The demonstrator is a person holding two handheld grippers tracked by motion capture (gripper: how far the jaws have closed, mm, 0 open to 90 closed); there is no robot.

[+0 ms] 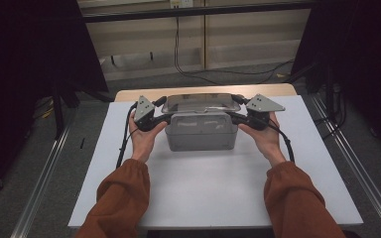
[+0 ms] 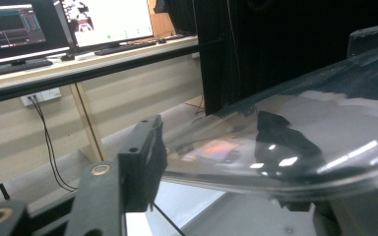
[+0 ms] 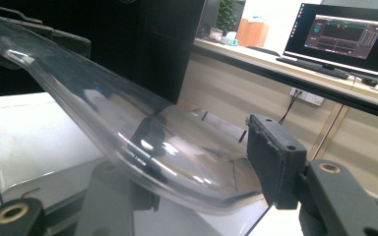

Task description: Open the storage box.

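lid [image 1: 201, 102]: clear, level above grey box [image 1: 201, 135] at mid-tabletop [image 1: 218, 188] | left claw [image 1: 159, 110]: clamped on lid's left end | right claw [image 1: 242, 110]: clamped on right end | why: end grips keep lid level, judged

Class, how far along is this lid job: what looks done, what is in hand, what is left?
Done: both grippers, left and right, are at the ends of the clear lid. In hand: the lid sits tilted, level with the grey box top. Left: whether it goes on or comes off is unclear; neither is finished.
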